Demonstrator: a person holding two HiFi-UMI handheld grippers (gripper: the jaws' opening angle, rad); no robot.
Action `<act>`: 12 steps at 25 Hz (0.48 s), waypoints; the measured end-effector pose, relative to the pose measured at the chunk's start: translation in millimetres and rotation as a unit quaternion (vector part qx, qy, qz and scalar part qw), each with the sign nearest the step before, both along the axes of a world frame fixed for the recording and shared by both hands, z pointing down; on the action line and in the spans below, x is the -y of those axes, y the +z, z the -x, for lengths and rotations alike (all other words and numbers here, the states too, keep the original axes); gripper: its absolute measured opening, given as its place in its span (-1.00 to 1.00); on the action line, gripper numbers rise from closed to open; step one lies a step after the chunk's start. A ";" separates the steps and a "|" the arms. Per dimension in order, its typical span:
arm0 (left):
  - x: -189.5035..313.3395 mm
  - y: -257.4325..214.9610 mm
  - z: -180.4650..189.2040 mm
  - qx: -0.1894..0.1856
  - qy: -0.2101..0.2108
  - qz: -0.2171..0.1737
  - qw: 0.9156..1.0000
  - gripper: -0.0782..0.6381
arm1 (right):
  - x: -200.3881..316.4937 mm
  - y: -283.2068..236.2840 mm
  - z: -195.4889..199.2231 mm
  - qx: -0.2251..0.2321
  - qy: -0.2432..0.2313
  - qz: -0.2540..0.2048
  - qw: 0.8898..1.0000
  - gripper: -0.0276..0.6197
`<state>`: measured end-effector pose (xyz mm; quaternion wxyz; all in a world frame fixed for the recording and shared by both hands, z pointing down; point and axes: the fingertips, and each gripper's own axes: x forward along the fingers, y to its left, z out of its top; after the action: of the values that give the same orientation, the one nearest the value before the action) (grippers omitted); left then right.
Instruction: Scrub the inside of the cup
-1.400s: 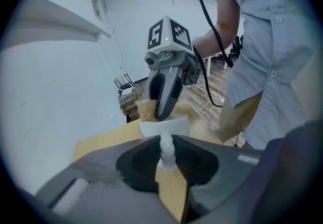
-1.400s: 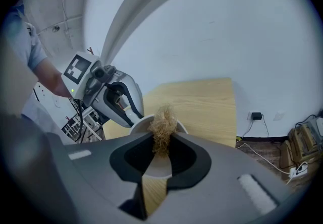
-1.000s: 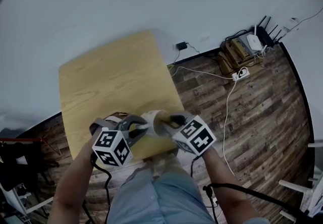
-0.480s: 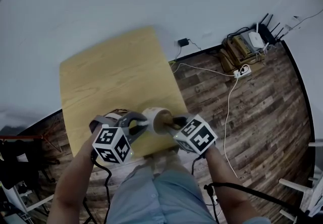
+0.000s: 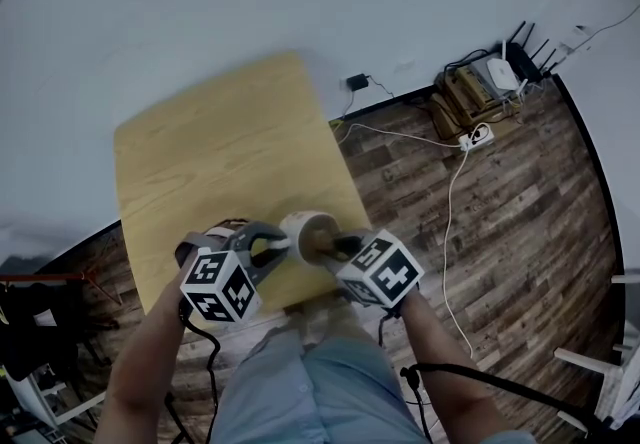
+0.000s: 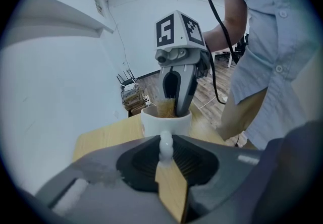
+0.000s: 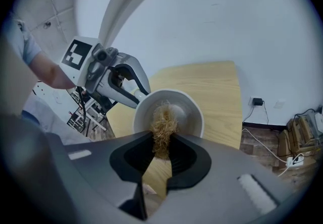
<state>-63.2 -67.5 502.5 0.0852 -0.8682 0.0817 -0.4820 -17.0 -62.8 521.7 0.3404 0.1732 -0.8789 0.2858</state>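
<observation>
A white cup (image 5: 310,232) is held tilted over the near edge of the wooden table (image 5: 220,162). My left gripper (image 6: 165,150) is shut on the cup's handle (image 6: 165,141), which stands pinched between its jaws. My right gripper (image 7: 161,142) is shut on a tan fibrous scrubber (image 7: 162,126), whose tuft reaches into the cup's mouth (image 7: 176,109). In the left gripper view the right gripper (image 6: 175,92) points down into the cup (image 6: 166,123), with the scrubber (image 6: 165,108) showing above the rim. In the head view the left gripper (image 5: 268,250) and the right gripper (image 5: 335,248) flank the cup.
The person's legs (image 5: 300,382) stand right below the cup, at the table's near edge. White cables (image 5: 450,202), a power strip (image 5: 478,139) and a router (image 5: 503,77) on a low stand lie on the wooden floor to the right. A white wall (image 5: 300,2) runs behind the table.
The right gripper has shifted slightly down and left, bringing the scrubber further into the cup. The left gripper and cup have stayed in place.
</observation>
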 end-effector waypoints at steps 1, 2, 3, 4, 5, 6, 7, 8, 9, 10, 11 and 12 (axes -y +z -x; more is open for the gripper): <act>-0.1 0.1 0.4 0.000 -0.002 0.001 1.000 -0.52 | -1.4 -2.0 2.3 0.009 0.001 0.007 1.000 -0.70; -0.5 0.3 0.6 -0.001 -0.003 0.002 1.000 -0.52 | -2.0 -3.7 4.3 0.019 0.004 0.012 1.000 -0.70; -0.9 0.5 0.5 -0.001 -0.004 0.003 1.000 -0.52 | -1.6 -5.6 6.2 0.029 0.007 0.016 0.999 -0.70; -1.2 0.6 0.4 -0.001 -0.005 0.003 1.000 -0.52 | 0.0 -7.9 8.3 0.039 0.012 0.018 0.999 -0.70; -1.6 0.7 0.2 -0.001 -0.005 0.003 1.000 -0.52 | 2.5 -10.8 10.3 0.049 0.018 0.017 0.998 -0.70; -1.9 0.8 -0.1 -0.001 -0.005 0.003 1.000 -0.52 | 5.7 -14.2 12.1 0.059 0.025 0.015 0.998 -0.70; -2.2 0.9 -0.5 0.000 -0.004 0.003 1.000 -0.52 | 9.3 -17.7 13.5 0.067 0.032 0.011 0.997 -0.70; -2.1 0.9 -0.8 0.000 -0.004 0.002 1.000 -0.52 | 12.9 -20.7 14.3 0.072 0.037 0.006 0.997 -0.70; -1.8 0.7 -0.9 0.001 -0.004 0.000 1.000 -0.52 | 16.1 -22.8 14.5 0.074 0.040 0.001 0.996 -0.70; -1.4 0.2 -0.7 0.001 -0.005 -0.001 1.000 -0.52 | 18.6 -24.2 14.3 0.074 0.041 -0.004 0.996 -0.70; -1.0 -0.5 -0.4 0.000 -0.006 -0.002 1.000 -0.52 | 20.5 -25.2 13.6 0.074 0.042 -0.008 0.996 -0.70; -0.9 -1.3 -0.3 0.000 -0.007 -0.002 1.000 -0.52 | 22.2 -26.1 12.4 0.074 0.044 -0.012 0.996 -0.70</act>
<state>-62.9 -66.6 501.2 0.0832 -0.8677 0.0887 -0.4820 -29.4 -84.9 495.5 0.2592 0.1940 -0.8965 0.3025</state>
